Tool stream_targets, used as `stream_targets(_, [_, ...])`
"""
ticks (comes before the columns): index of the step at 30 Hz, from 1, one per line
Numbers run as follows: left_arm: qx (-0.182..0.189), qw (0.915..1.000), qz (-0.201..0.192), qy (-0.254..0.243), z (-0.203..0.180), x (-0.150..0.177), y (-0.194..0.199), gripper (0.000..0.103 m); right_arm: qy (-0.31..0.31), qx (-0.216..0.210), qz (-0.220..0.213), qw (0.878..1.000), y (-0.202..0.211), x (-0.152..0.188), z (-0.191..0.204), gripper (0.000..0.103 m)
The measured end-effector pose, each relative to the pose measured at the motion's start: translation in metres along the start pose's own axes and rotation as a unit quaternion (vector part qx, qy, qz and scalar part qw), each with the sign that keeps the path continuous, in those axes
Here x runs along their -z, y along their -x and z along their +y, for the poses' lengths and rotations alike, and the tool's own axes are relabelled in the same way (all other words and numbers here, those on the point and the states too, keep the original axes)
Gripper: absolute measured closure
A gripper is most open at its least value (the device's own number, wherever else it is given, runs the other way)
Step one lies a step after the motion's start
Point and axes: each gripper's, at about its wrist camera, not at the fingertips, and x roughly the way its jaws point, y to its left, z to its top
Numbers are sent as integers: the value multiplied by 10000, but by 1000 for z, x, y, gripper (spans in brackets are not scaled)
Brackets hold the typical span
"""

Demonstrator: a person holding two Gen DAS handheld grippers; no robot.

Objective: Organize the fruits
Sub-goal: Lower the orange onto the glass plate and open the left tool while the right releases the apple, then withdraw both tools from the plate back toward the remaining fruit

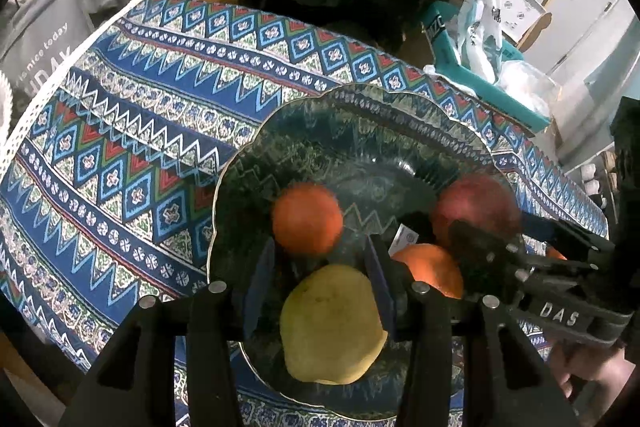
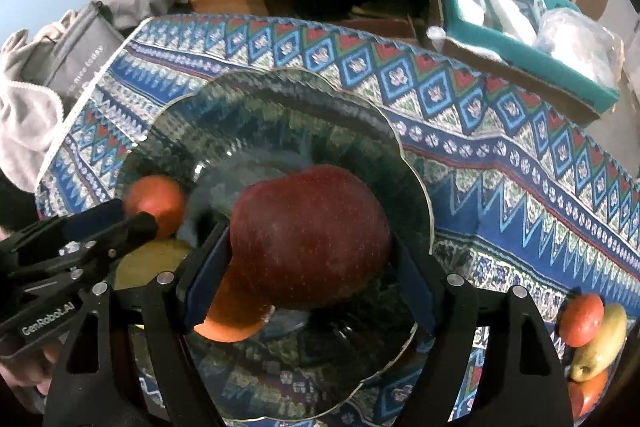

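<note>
Table covered with patterned cloth point(image 1: 132, 131), blue zigzag and diamond bands, white trim on near-left edge. Glass plate point(image 2: 400, 147) with scalloped rim sits directly on cloth. Second group at right edge, on cloth: small orange fruit point(image 2: 581, 319), yellow-green fruit point(image 2: 604, 343), touching each other.

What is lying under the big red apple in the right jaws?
Under the dark red apple an orange fruit pokes out at its lower left, on the scalloped glass plate. The apple covers the rest of it.

I see a blue zigzag-and-diamond cloth point(image 1: 132, 131), dark green glass plate point(image 1: 360, 115), yellow-green pear point(image 1: 330, 327), dark red apple point(image 2: 312, 239), orange tangerine point(image 1: 307, 219).
</note>
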Motion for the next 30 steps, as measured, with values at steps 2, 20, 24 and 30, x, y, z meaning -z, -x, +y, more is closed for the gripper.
stream_targets(2, [-3,10000,6,12,1,0,0,51,-63,-57,-107,9999,4,-1,-3,24])
stream_targets(20, [-7,9983,-423,-409,-29,-1,48,32,-121,160,-924,9955,79,-14,-4,24])
stream_targets(24, [-25,9968,-549,-586,-42,0,63,28,-82,336,-1161,9926,104,-12,-5,23])
stream_targets(30, [6,9941,-713,-814,-60,0,83,27,-27,607,-1477,9872,139,-5,-9,21])
